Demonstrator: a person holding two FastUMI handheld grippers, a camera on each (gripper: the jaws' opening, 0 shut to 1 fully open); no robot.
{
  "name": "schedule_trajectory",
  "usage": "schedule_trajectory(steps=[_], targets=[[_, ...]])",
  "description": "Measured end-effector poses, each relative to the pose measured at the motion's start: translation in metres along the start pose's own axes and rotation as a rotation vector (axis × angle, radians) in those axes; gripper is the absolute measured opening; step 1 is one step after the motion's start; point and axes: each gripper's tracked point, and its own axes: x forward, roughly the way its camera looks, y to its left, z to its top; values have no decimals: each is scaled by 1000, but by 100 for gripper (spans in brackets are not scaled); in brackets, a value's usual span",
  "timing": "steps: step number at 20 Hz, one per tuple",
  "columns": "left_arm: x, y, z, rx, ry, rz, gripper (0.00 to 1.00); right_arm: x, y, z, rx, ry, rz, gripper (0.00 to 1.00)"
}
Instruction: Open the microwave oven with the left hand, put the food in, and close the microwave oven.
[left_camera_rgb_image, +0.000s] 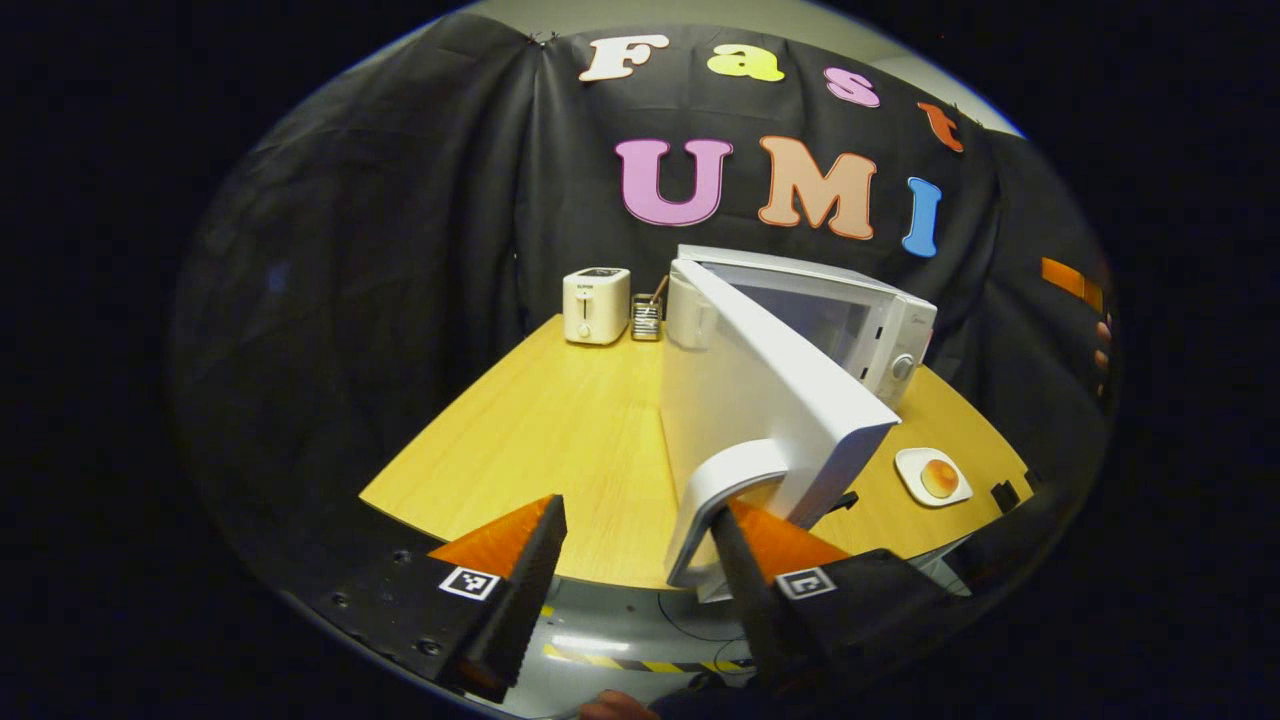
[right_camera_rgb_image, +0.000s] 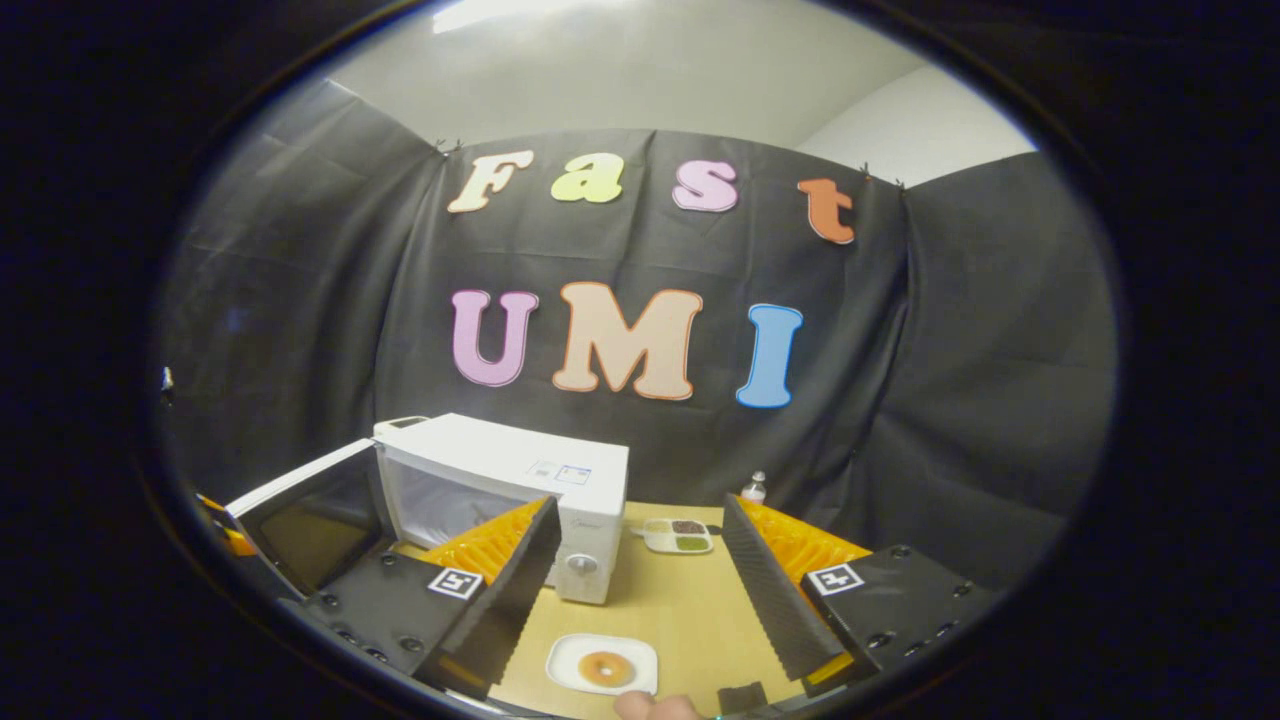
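Note:
The white microwave (left_camera_rgb_image: 885, 325) stands on the wooden table with its door (left_camera_rgb_image: 760, 400) swung wide open toward me. My left gripper (left_camera_rgb_image: 638, 505) is open at the door's free edge. Its right finger (left_camera_rgb_image: 745, 560) is tucked just behind the curved white handle (left_camera_rgb_image: 712, 490); the left finger stands well apart. A doughnut (left_camera_rgb_image: 939, 477) lies on a small white plate (left_camera_rgb_image: 915, 470) in front of the microwave. In the right gripper view, my right gripper (right_camera_rgb_image: 640, 505) hangs open and empty above the doughnut (right_camera_rgb_image: 605, 667), with the microwave (right_camera_rgb_image: 520, 465) and its open door (right_camera_rgb_image: 320, 520) to the left.
A white toaster (left_camera_rgb_image: 596, 305), a small holder (left_camera_rgb_image: 647, 318) and a white jug (left_camera_rgb_image: 690, 310) stand at the table's back left. A divided dish (right_camera_rgb_image: 678, 535) and a small bottle (right_camera_rgb_image: 755, 488) sit behind the plate. A hand (left_camera_rgb_image: 1101, 345) shows at the right edge.

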Motion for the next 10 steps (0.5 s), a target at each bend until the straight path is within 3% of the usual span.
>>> schedule_trajectory(steps=[1, 2, 5, 10], targets=[[-8, 3, 4, 20, -10, 10, 95, 2, 0, -2, 12, 0, 1, 97], [-15, 6, 10, 42, -20, 20, 99, 4, 0, -5, 21, 6, 4, 97], [-40, 21, 53, 106, -120, 73, 98, 12, 3, -23, 22, 39, 20, 100], [-69, 30, 126, 74, -287, 125, 97, 25, 11, -47, -7, 46, 39, 97]])
